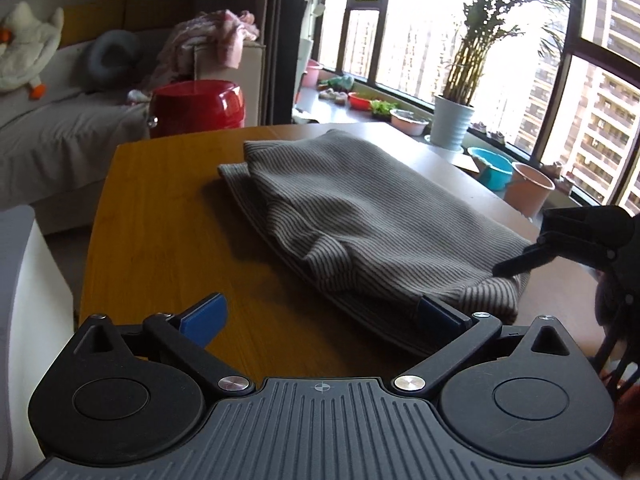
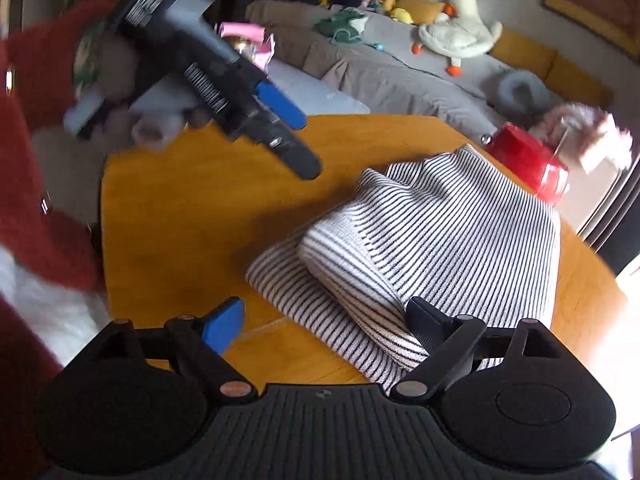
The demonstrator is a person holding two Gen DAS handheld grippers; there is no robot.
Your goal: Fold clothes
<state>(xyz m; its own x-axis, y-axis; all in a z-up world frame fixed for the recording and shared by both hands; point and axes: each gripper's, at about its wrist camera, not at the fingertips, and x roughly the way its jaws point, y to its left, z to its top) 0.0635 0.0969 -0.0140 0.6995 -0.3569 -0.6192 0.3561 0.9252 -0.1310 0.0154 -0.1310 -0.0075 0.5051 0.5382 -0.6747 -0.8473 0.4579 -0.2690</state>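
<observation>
A folded grey-and-white striped garment [image 1: 360, 216] [image 2: 452, 232] lies on the wooden table [image 1: 160, 240] [image 2: 180, 220]. My left gripper [image 1: 320, 316] is open wide at the garment's near edge, its right pad [image 1: 436, 314] touching the cloth and its left pad over bare wood. My right gripper [image 2: 328, 326] is also open, with its right finger [image 2: 432, 324] resting on the fold's near corner. In the left wrist view one right-gripper finger [image 1: 516, 266] touches the garment's right end. In the right wrist view the left gripper [image 2: 288, 136] hovers blurred above the table, held by a hand in a red sleeve [image 2: 36, 80].
A red tub [image 1: 196, 108] [image 2: 532, 160] stands just beyond the table's far edge. A grey sofa with a goose plush [image 1: 24, 44] [image 2: 456, 32] is behind it. A potted plant [image 1: 452, 124] and basins [image 1: 492, 168] line the window sill. A dark chair [image 1: 616, 344] is at the right.
</observation>
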